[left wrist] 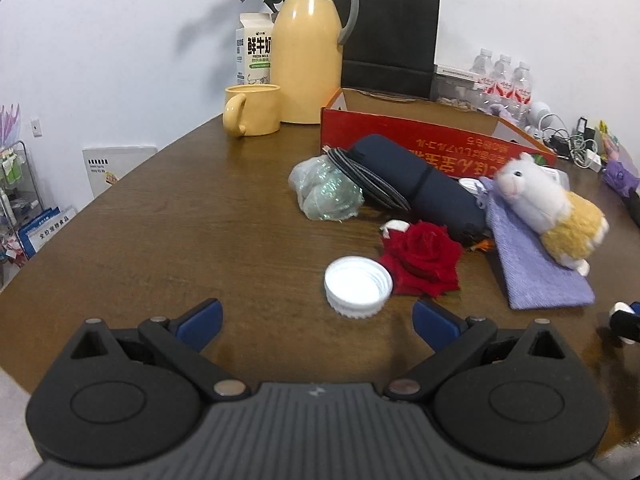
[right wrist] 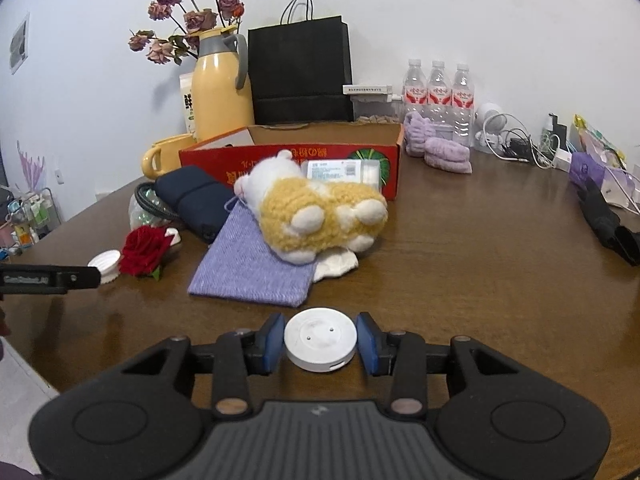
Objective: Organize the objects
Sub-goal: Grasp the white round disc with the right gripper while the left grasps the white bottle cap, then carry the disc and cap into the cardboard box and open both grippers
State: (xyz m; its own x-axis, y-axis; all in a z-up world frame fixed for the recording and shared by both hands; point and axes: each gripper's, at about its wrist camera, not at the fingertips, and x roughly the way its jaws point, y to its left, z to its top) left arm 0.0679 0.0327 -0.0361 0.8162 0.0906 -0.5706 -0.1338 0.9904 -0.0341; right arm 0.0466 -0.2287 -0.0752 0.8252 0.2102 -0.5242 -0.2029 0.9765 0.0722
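My left gripper [left wrist: 318, 320] is open and empty, low over the brown table [left wrist: 180, 216]. A white ribbed cap [left wrist: 357, 286] lies just ahead of it, right of centre, beside a red rose [left wrist: 422, 258]. My right gripper [right wrist: 320, 338] is shut on a round white puck [right wrist: 320, 338], held just above the table. Ahead lie a plush toy [right wrist: 320, 216] on a purple knitted pouch [right wrist: 252, 268], a dark blue pouch [left wrist: 420, 184], a coiled cable [left wrist: 368, 178] and a clear bag [left wrist: 326, 192]. A red cardboard box [left wrist: 400, 132] stands open behind them.
At the back stand a yellow thermos [left wrist: 310, 52], a yellow mug [left wrist: 252, 110], a milk carton [left wrist: 254, 46], a black paper bag [left wrist: 390, 36] and water bottles [right wrist: 438, 88]. Purple cloths [right wrist: 438, 148], cables [right wrist: 516, 144] and a black object [right wrist: 608, 220] lie right.
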